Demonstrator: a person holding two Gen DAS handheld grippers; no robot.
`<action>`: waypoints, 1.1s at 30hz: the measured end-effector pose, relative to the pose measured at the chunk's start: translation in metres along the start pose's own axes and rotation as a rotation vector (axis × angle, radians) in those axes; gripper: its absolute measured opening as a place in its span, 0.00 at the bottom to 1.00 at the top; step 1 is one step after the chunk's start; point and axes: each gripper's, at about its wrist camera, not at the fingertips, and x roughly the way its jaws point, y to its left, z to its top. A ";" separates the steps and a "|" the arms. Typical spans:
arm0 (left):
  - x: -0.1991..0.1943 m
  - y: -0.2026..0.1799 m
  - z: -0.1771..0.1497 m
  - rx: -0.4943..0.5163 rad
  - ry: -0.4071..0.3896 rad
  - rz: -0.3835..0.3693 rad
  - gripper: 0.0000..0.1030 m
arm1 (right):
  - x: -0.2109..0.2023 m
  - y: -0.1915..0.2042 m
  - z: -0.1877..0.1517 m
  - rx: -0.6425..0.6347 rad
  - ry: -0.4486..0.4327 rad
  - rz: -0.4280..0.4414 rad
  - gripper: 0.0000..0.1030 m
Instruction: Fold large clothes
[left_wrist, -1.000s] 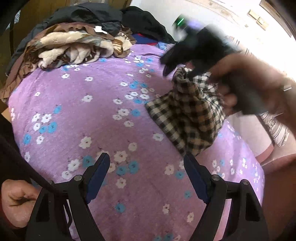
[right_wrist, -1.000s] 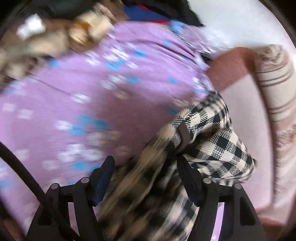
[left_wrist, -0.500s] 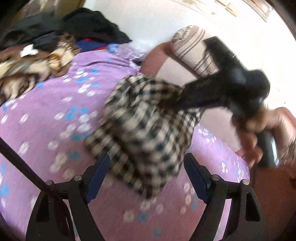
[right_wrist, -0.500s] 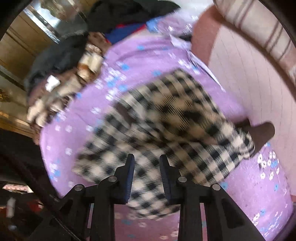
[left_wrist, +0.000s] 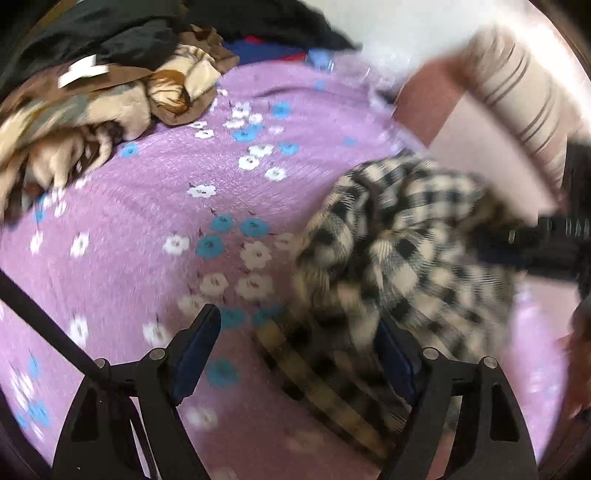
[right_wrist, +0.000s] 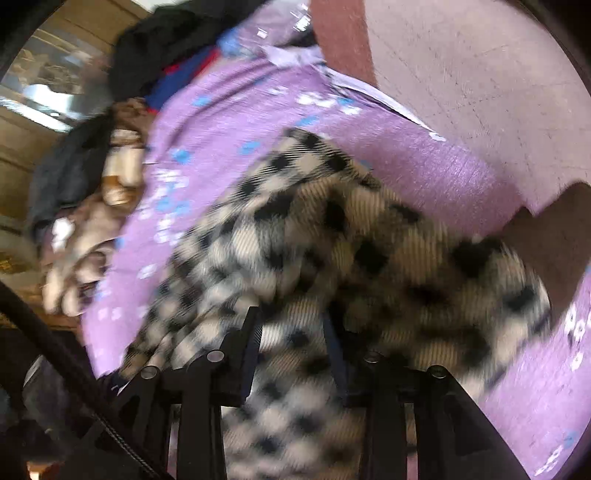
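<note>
A black-and-cream checked garment lies bunched on the purple flowered bedspread. In the left wrist view my left gripper is open just above the bedspread, and the garment's lower edge reaches in between its fingers without being pinched. From the right, my blurred right gripper comes into the cloth. In the right wrist view the checked garment fills the gap of my right gripper. Its jaws are opening while a fold of the cloth still sits pressed between the pads.
A heap of brown, cream and dark clothes lies at the far left of the bed. A striped pillow rests against the pink headboard at the right. A hand shows at the right edge.
The checked garment has come down from the air onto the bedspread. Both grippers sank and swung sideways. The right gripper rolled, closed onto the cloth, then widened a little.
</note>
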 end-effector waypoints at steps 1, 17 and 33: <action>-0.016 0.003 -0.011 -0.022 -0.027 -0.030 0.78 | -0.012 0.001 -0.012 -0.002 -0.017 0.034 0.41; -0.137 -0.034 -0.162 0.035 0.145 -0.049 0.78 | -0.079 0.001 -0.244 0.005 -0.130 -0.023 0.53; -0.177 -0.082 -0.202 0.253 0.233 0.057 0.79 | -0.067 -0.049 -0.311 0.187 -0.077 -0.296 0.57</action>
